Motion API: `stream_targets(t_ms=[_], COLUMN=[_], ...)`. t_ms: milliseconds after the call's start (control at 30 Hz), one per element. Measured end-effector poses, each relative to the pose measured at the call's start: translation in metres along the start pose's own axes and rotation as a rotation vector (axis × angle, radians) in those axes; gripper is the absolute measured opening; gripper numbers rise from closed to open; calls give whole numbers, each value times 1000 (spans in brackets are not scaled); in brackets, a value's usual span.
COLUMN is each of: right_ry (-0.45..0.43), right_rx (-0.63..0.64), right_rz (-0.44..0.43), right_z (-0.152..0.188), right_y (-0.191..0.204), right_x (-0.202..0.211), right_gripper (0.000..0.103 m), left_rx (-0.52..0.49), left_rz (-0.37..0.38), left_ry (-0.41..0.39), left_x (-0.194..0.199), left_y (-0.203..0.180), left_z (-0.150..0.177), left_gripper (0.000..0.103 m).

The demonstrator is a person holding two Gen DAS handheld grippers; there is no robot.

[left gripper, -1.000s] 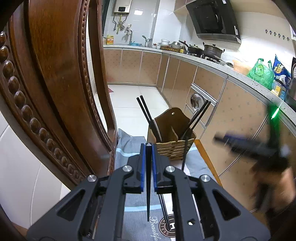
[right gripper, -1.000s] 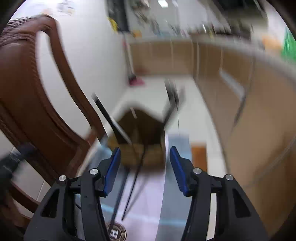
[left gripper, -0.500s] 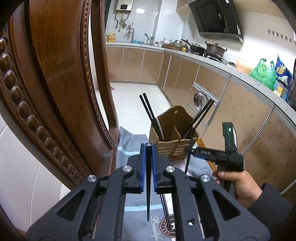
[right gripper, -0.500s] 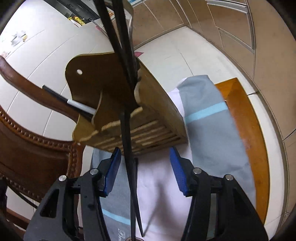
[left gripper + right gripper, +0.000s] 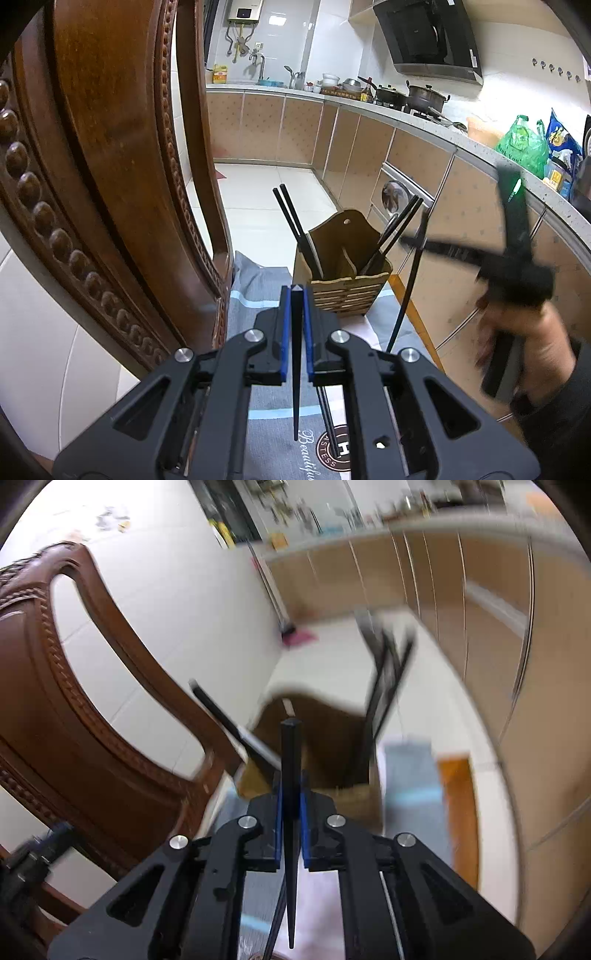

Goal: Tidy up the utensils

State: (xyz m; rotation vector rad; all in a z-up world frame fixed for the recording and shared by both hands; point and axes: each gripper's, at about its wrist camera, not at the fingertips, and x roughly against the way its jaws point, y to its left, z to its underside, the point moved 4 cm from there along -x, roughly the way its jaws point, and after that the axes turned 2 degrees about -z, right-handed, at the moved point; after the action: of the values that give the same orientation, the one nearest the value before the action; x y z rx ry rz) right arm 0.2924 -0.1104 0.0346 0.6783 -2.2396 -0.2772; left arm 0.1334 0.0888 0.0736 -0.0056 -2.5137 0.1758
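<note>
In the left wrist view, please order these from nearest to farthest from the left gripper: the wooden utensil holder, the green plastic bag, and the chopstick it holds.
1. Chopstick: clamped between the left gripper's fingers, pointing down.
2. Wooden utensil holder: just ahead on the cloth, slightly right.
3. Green plastic bag: far right, on the kitchen counter.

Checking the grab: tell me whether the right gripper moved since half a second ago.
Yes. The right gripper pulled back and up from the wooden holder, now shut on a chopstick.

A wooden table carries a grey cloth and a utensil holder.
</note>
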Motion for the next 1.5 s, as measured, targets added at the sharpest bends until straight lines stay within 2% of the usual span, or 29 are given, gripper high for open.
stream_targets(t_ms=[200,300,400,567,667,767,800,833,867,900,933,967,1067,1133,1233,1267,1367,1500], right_ry=[-241,-360,-436,-483,-471,-417,-403,-393,-404,-419,-470,-526,-616,-630,-659,-656,-556,-558], right_rx=[102,124,128,135,121,83,75,65,52,46,34,30,10,-16,-47,-85,-214,-174], right_rz=[89,129,163,202,214,213,200,186,168,155,148,141,98,60,91,113,37,74], right_z=[-71,-97,-111,-97,-75,-47,-40,-33,-27,-23,-15,-7,27,57,112,126,124,121], right_y=[27,31,27,10,-4,-23,-25,-29,-31,-32,-34,-35,-45,-56,-80,-92,-114,-122], right_x=[45,55,55,24,-7,-28,-29,-26,-17,-8,13,37,99,126,157,161,153,158], right_gripper=[8,8,8,8,8,10,12,25,51,62,81,94,100,100,100,100,100,100], left_rx=[13,18,19,25,29,32,36,39,48,52,56,62,101,124,144,150,177,201], left_rz=[3,8,10,12,12,7,4,3,2,-1,-7,-15,-7,5,21,23,40,72], left_ry=[0,2,3,6,8,12,12,12,8,5,2,-5,-57,-94,-151,-185,-238,-281], left_x=[-1,-3,-4,-7,-8,-11,-12,-13,-13,-13,-13,-12,-1,7,21,29,37,26], left_y=[5,6,5,5,4,4,4,5,6,6,7,7,9,8,1,-3,-10,-20], left_z=[0,0,0,0,0,1,1,1,1,1,1,1,-8,-20,-55,-76,-117,-157], left_gripper=[6,6,6,6,6,6,6,6,6,6,6,6,6,6,6,6,6,6])
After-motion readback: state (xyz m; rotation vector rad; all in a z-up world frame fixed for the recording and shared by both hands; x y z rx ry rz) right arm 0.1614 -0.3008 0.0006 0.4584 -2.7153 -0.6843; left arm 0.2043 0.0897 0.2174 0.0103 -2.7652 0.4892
